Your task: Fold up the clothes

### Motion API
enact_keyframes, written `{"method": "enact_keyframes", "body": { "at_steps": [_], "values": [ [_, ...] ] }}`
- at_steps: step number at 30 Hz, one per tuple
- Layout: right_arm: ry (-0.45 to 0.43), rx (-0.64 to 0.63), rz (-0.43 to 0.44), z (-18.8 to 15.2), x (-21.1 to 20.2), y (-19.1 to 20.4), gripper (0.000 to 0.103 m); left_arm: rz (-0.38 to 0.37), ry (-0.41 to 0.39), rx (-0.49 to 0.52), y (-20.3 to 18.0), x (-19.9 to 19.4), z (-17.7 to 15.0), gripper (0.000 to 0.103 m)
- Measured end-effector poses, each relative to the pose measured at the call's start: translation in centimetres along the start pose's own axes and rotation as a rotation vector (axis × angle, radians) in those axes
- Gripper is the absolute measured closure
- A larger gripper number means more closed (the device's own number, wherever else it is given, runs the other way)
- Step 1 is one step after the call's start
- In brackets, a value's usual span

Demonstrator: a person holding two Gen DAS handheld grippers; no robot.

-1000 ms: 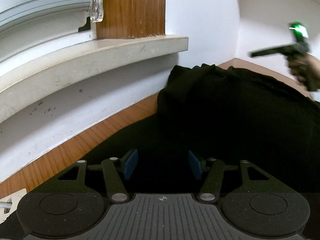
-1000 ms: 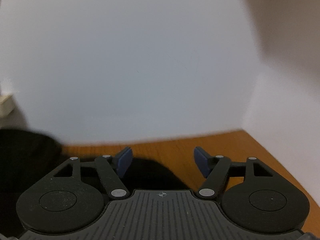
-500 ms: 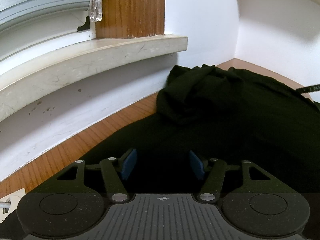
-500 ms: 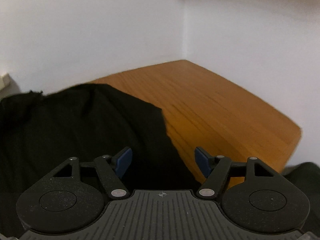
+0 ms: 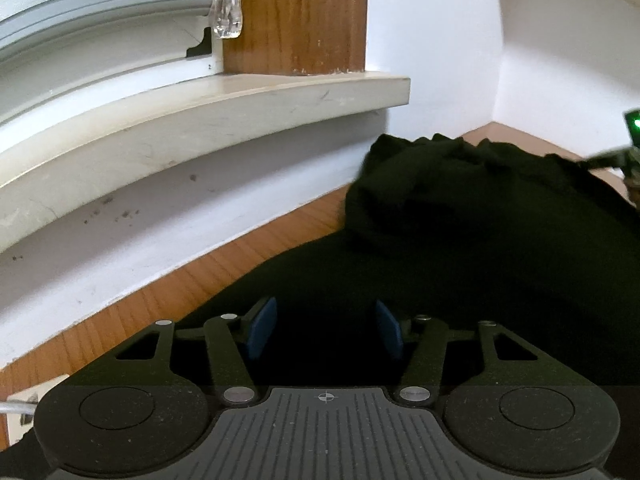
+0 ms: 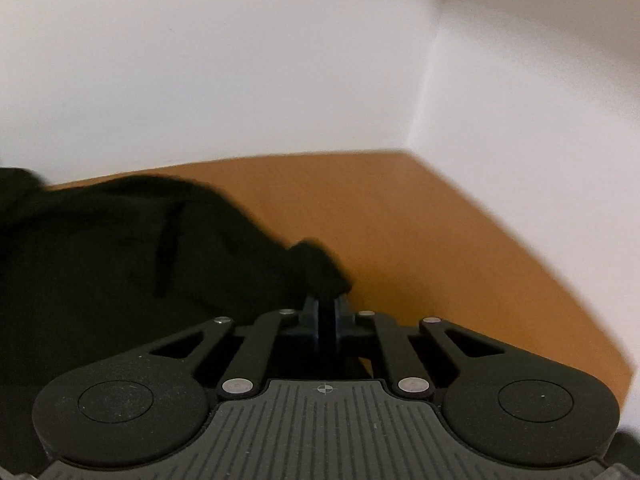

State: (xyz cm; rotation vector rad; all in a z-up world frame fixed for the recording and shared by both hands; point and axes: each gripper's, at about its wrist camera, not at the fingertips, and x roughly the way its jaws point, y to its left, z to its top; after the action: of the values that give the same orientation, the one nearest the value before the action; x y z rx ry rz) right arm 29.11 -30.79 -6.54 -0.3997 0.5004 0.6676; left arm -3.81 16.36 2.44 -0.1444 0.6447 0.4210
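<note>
A black garment (image 5: 460, 216) lies bunched on the wooden table (image 5: 180, 296) below a window sill. My left gripper (image 5: 325, 306) hovers low over its near part; its blue pads (image 5: 262, 324) stand apart and the jaws are closing, with dark cloth under and between them but not pressed. My right gripper (image 6: 326, 304) is shut on a fold at the garment's (image 6: 120, 260) right edge, which bulges up just past the pads. It also shows at the far right edge of the left wrist view as the right gripper (image 5: 624, 156), with a green light.
A white window sill (image 5: 200, 120) and a wooden post (image 5: 296, 16) run along the table's left side. White walls meet in a corner (image 6: 420, 120) behind the bare tabletop (image 6: 440, 240). A white socket with a cable (image 5: 24, 404) sits at the near left.
My right gripper went from open above the cloth to shut on the garment's edge, and its view swung. It came back into the left wrist view's right edge. The left gripper kept still.
</note>
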Motion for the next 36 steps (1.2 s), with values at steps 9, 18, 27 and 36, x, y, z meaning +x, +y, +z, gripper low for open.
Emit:
{"method": "enact_keyframes", "body": {
  "at_steps": [9, 18, 27, 36],
  "values": [
    [-0.144, -0.050, -0.087, 4.6, 0.7, 2.1, 0.095, 0.043, -0.002, -0.022, 1.3, -0.1, 0.1, 0.043],
    [-0.109, 0.007, -0.012, 0.2, -2.2, 3.7, 0.039, 0.043, 0.000, -0.008, 0.8, -0.1, 0.0, 0.036],
    [-0.046, -0.156, 0.389, -3.4, -6.3, 11.9, 0.029, 0.050, -0.007, -0.076, 3.7, -4.0, -1.3, 0.036],
    [0.000, -0.085, 0.419, -3.5, -6.4, 11.8, 0.022, 0.186, -0.008, -0.142, 12.9, -13.5, -7.0, 0.029]
  ]
}}
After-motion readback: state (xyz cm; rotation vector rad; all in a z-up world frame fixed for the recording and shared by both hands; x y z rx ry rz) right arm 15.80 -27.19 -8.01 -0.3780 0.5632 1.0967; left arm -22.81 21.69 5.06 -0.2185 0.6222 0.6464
